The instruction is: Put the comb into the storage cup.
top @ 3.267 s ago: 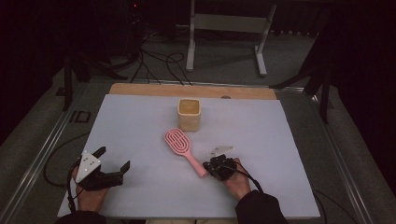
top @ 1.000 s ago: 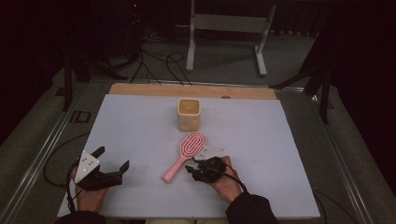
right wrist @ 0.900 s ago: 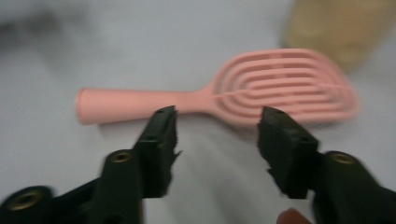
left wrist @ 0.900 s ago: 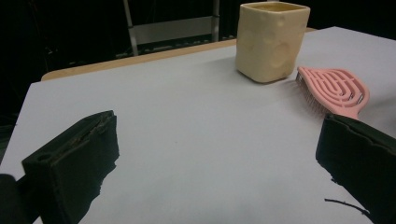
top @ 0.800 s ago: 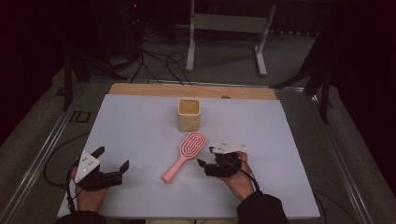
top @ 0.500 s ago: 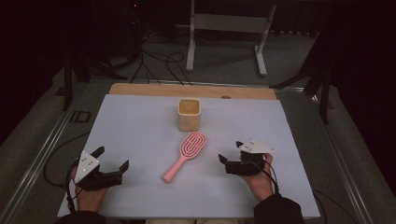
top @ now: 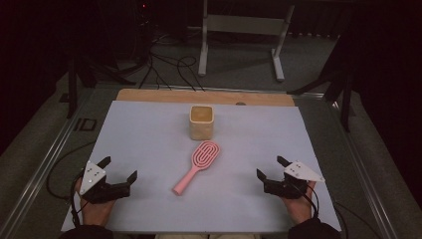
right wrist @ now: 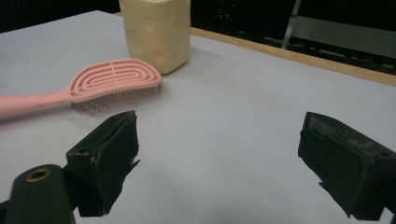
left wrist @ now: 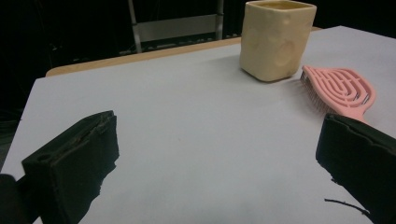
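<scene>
- Looking down from the high view, I see the pink hairbrush (top: 197, 165) lying free on the pale table mat (top: 149, 139), near the middle, with nothing touching it.
- Its head, bristles down, points toward the far side and sits just in front of the cream square cup (top: 201, 122); from above I see a small gap between them, and its handle runs back toward my near-left.
- My right gripper (top: 269, 171) sits at the near right of the mat, well apart from the hairbrush, with my hand under it.
- Its jaws have just been opening and now stand wide apart with nothing between them; in the right gripper view I see only bare mat in the gap.
- In that same view the hairbrush (right wrist: 93, 86) lies beyond the left-hand jaw, and the cup (right wrist: 156, 30) stands upright just behind the brush head.
- My left gripper (top: 118, 169) rests at the near left of the mat, also well apart from the hairbrush.
- Its jaws are spread wide and hold nothing; the left gripper view shows bare mat between them.
- In the left gripper view the brush head (left wrist: 341, 91) shows above the right-hand jaw, just beside the cup (left wrist: 275, 37).
- A strip of wooden tabletop (top: 149, 95) shows past the far edge of the mat.
</scene>
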A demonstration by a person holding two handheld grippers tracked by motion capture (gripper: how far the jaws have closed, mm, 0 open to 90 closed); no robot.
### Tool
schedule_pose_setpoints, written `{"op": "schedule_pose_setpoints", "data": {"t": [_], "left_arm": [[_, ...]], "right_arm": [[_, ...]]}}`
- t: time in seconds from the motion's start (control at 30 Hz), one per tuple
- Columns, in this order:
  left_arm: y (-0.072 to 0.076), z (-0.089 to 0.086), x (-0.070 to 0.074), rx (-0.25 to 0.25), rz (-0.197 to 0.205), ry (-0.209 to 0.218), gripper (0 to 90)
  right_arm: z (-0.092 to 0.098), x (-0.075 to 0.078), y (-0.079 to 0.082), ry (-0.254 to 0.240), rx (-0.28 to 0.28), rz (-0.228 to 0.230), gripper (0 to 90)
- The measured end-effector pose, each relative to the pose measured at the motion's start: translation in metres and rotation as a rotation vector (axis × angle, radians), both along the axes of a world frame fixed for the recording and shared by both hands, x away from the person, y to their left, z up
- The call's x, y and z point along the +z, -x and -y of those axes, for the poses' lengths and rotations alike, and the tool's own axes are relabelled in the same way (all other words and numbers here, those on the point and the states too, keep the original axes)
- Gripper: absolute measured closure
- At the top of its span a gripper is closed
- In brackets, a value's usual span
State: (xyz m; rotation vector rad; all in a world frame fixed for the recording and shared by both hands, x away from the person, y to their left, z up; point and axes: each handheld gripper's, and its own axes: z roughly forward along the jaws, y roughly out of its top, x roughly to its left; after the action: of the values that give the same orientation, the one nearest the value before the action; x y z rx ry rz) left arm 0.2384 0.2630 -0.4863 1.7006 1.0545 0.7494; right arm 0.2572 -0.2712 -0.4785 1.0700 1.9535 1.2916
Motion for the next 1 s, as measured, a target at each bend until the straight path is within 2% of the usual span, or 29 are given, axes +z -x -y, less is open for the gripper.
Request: {"op": "schedule_pose_setpoints", "data": {"t": [0.1,0.13,0.23,0.3,0.5,0.73,1.0], "left_arm": [[0.001,0.001,0.001,-0.005,0.003,-0.005,0.0],[0.001,0.001,0.001,-0.005,0.006,-0.005,0.0],[0.001,0.001,0.001,-0.004,0.001,-0.004,0.0],[0.000,0.002,-0.001,-0.006,-0.006,-0.005,0.0],[-0.001,0.003,-0.001,-0.001,-0.025,-0.016,0.0],[-0.006,0.007,0.006,0.001,-0.052,-0.019,0.0],[-0.012,0.020,0.019,-0.039,-0.069,-0.042,0.0]], "right_arm": [[0.006,-0.006,0.006,-0.029,-0.024,0.007,12.0],[0.007,-0.008,0.007,-0.045,-0.024,-0.006,11.9],[0.007,-0.011,0.009,-0.020,-0.036,0.010,11.8],[0.009,-0.013,0.008,-0.039,-0.038,0.005,11.8],[0.011,-0.018,0.002,-0.028,-0.046,-0.016,11.8],[0.012,-0.019,0.001,-0.028,-0.058,-0.018,11.4],[0.012,-0.019,0.001,-0.029,-0.059,-0.021,11.3]]}}
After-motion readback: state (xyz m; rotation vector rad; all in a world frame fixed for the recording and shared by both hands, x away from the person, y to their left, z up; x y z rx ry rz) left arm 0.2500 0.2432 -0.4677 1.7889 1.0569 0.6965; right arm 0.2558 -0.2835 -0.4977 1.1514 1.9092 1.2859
